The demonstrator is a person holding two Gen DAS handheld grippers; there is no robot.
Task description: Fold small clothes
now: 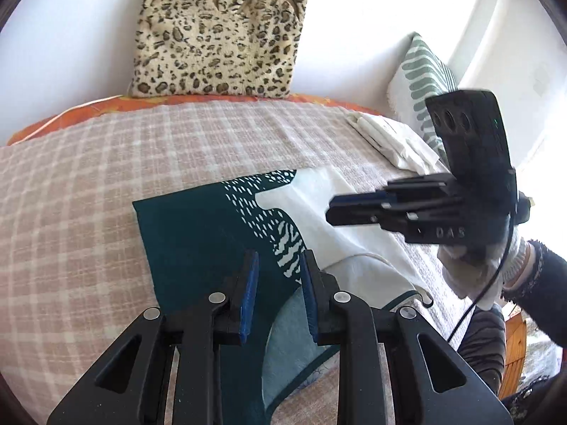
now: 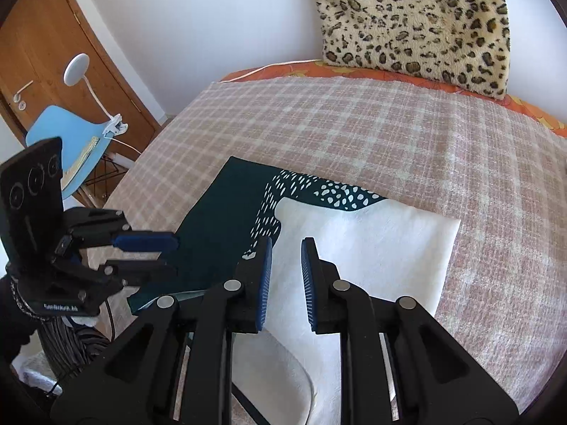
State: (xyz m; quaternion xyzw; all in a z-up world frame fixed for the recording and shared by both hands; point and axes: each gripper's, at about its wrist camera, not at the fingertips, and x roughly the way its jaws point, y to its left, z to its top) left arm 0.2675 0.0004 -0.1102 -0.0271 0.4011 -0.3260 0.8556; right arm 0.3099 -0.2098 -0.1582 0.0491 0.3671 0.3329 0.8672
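A small dark green and white garment (image 1: pixel 219 233) with a white dotted pattern lies flat on the checked bed cover (image 1: pixel 88 194). It also shows in the right wrist view (image 2: pixel 358 248). My left gripper (image 1: pixel 279 258) hovers open and empty over the green half near the front edge. It shows from the side in the right wrist view (image 2: pixel 173 253). My right gripper (image 2: pixel 286 248) hovers open and empty over the white half. In the left wrist view the right gripper (image 1: pixel 329 210) shows from the side above the white part.
A leopard-print cushion (image 1: pixel 219 32) leans on the wall at the back. Folded white clothes (image 1: pixel 389 138) and a green-striped pillow (image 1: pixel 421 81) lie at the bed's right. A blue chair (image 2: pixel 67 148) with a clip lamp (image 2: pixel 76 65) stands by a wooden door left of the bed.
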